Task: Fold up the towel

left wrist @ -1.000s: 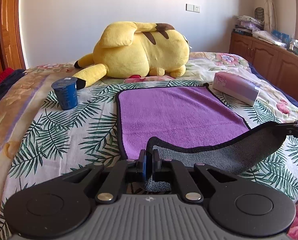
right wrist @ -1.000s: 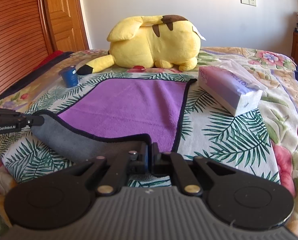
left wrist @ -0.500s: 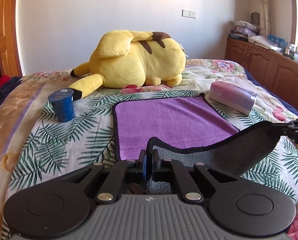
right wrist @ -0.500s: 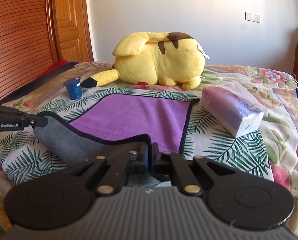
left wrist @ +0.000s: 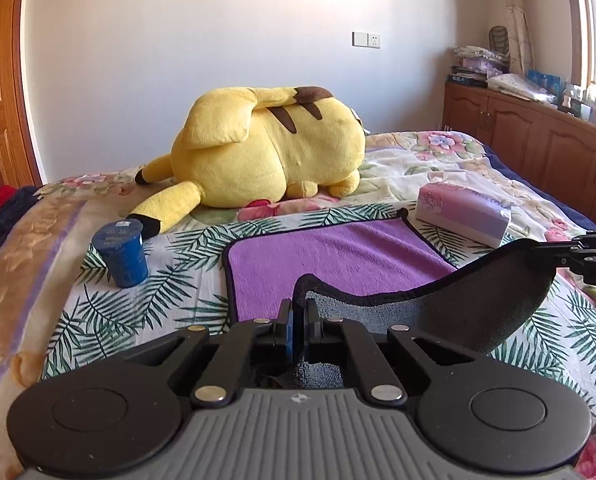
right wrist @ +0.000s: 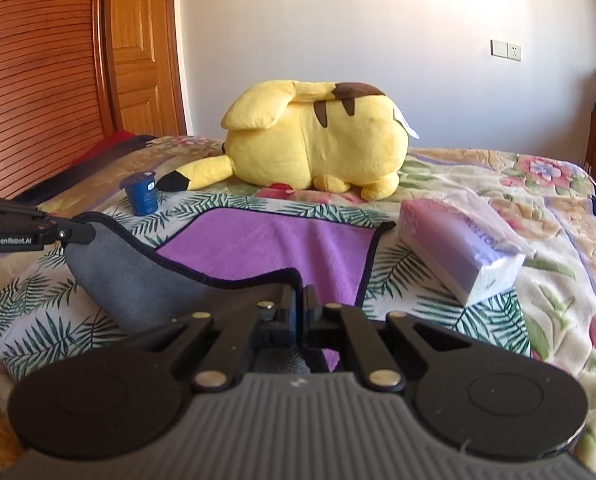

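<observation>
A purple towel (left wrist: 330, 256) with a grey underside and black trim lies on the bed; it also shows in the right wrist view (right wrist: 265, 244). My left gripper (left wrist: 298, 312) is shut on its near left corner. My right gripper (right wrist: 298, 300) is shut on its near right corner. Both corners are lifted, so the near edge hangs between them with the grey side (left wrist: 470, 312) facing me. The far half lies flat. Each gripper shows in the other's view, the right one at the right edge (left wrist: 570, 252), the left one at the left edge (right wrist: 73, 234).
A big yellow plush toy (left wrist: 265, 152) lies behind the towel. A blue cup (left wrist: 121, 252) stands to the towel's left. A pink tissue pack (left wrist: 462, 214) lies to its right. Wooden cabinets (left wrist: 538, 140) line the right wall, a wooden door (right wrist: 57, 72) the left.
Both grippers have risen and moved forward with the towel's near corners. The lifted grey edge stands higher, and less of the purple side shows.
</observation>
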`<action>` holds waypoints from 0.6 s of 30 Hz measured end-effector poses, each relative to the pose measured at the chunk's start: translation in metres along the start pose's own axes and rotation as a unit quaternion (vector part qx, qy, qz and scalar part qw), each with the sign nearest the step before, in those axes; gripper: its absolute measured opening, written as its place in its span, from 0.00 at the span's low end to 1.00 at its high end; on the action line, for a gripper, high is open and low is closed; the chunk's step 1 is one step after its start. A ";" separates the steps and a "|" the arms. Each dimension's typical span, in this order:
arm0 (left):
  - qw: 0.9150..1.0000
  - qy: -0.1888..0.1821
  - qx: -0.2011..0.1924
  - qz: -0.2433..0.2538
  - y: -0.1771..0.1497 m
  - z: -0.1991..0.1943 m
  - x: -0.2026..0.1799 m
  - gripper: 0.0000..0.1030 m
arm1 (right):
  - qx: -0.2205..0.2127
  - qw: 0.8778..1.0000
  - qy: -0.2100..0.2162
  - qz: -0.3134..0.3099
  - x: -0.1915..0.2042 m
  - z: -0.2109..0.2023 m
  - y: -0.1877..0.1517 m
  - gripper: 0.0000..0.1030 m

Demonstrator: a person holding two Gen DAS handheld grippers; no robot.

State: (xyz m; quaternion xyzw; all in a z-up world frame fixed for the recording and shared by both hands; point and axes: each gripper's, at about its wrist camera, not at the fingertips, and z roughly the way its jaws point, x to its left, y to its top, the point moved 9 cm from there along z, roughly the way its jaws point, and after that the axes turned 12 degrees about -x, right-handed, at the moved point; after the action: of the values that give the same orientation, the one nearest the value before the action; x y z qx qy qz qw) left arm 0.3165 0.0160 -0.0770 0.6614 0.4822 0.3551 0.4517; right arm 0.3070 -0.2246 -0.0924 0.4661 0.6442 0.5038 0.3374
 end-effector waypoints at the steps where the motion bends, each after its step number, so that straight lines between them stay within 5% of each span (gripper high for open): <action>1: 1.000 0.000 0.000 0.000 0.001 0.001 0.001 0.00 | -0.002 1.000 0.000 -0.002 0.000 0.001 0.002 0.04; 18: 1.000 0.005 -0.014 0.020 0.031 0.017 0.005 0.00 | -0.014 1.000 0.005 -0.019 -0.004 0.021 0.026 0.04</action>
State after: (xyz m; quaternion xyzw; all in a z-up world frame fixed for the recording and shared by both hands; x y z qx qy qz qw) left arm 0.3432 0.0126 -0.0531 0.6630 0.4661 0.3741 0.4509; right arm 0.3335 -0.2196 -0.0733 0.4468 0.6471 0.5088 0.3503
